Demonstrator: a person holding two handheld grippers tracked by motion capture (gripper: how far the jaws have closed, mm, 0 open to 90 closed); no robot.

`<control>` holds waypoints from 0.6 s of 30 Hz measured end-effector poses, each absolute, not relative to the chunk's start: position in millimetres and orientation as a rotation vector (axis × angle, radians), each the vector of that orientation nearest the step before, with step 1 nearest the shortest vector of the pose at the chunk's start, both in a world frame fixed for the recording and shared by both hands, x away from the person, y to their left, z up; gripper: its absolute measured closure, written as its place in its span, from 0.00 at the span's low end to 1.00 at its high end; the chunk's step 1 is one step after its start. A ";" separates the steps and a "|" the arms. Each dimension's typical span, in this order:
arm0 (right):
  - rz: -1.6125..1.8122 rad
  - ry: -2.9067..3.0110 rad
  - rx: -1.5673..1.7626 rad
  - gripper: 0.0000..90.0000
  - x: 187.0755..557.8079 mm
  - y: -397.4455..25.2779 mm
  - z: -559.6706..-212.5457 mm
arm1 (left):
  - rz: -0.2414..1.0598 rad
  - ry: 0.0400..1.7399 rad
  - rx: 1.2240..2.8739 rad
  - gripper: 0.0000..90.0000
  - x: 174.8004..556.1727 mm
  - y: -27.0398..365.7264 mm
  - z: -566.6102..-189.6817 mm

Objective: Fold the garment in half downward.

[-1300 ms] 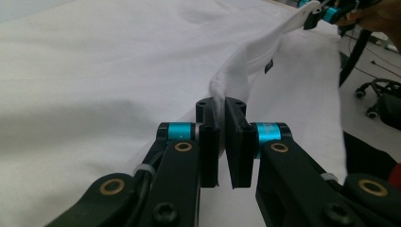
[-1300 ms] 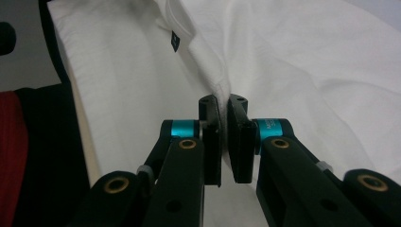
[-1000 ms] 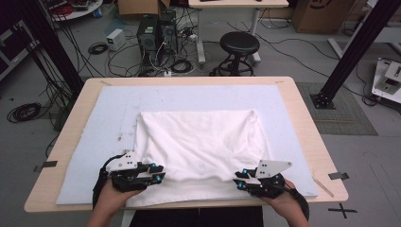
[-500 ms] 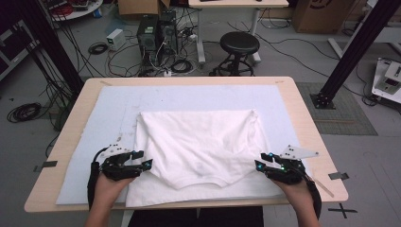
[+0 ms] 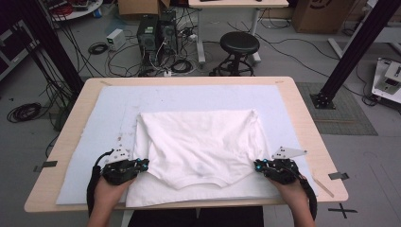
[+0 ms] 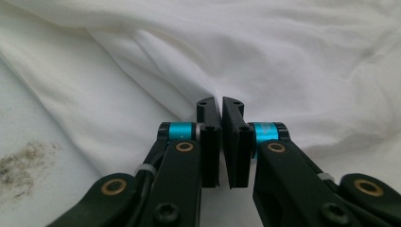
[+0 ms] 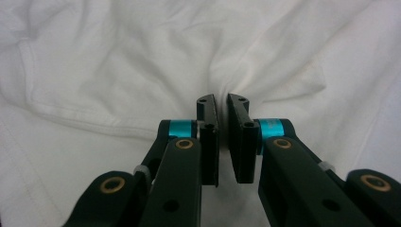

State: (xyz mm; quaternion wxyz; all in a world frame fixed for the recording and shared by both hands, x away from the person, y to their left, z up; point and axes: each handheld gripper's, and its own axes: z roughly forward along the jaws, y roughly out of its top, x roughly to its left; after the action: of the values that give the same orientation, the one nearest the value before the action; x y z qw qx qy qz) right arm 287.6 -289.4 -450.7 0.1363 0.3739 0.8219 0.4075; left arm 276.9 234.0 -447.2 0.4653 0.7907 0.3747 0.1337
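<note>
White T-shirt (image 5: 201,142): spread on a pale blue mat (image 5: 108,109) covering a wooden table (image 5: 302,118); partly folded, its upper layer doubled over the lower one, with a curved neckline edge showing toward the near side. The near hem of the lower layer reaches close to the table's front edge.

Left tongs (image 5: 141,165): at the shirt's left edge, held in the person's left hand (image 5: 111,187). In the left gripper view the left tongs (image 6: 221,105) have their jaws nearly together, with white cloth gathered into a pucker right at the tips. A dark smudge (image 6: 23,163) marks the mat beside the cloth.

Right tongs (image 5: 257,165): at the shirt's right edge, held in the person's right hand (image 5: 291,189). In the right gripper view the right tongs (image 7: 221,103) have their jaws a narrow slit apart, pinching a bunched fold of the fabric; a stitched seam (image 7: 85,118) runs across the cloth to one side.

Surroundings: a round black stool (image 5: 239,45) and computer towers (image 5: 156,30) with tangled cables on the floor beyond the table.
</note>
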 end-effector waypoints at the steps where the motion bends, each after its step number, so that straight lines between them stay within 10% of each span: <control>1: 1.207 2.351 1.074 0.95 283.9 -292.1 -447.4 | 0.324 0.911 1.919 0.96 275.1 237.1 -444.8; 13: 1.251 2.325 1.095 0.95 252.7 -308.2 -435.0 | 0.228 0.979 1.885 0.92 246.2 252.7 -445.9; 18: 1.279 2.281 1.157 0.79 251.4 -313.9 -444.7 | 0.218 1.035 1.829 0.58 248.8 256.2 -448.3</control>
State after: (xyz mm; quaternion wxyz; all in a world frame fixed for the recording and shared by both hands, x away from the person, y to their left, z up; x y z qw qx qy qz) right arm 251.4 -313.9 -444.7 0.1406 0.4006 0.7896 0.4430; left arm 248.8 256.2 -448.3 0.4921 0.7537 0.4263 0.0900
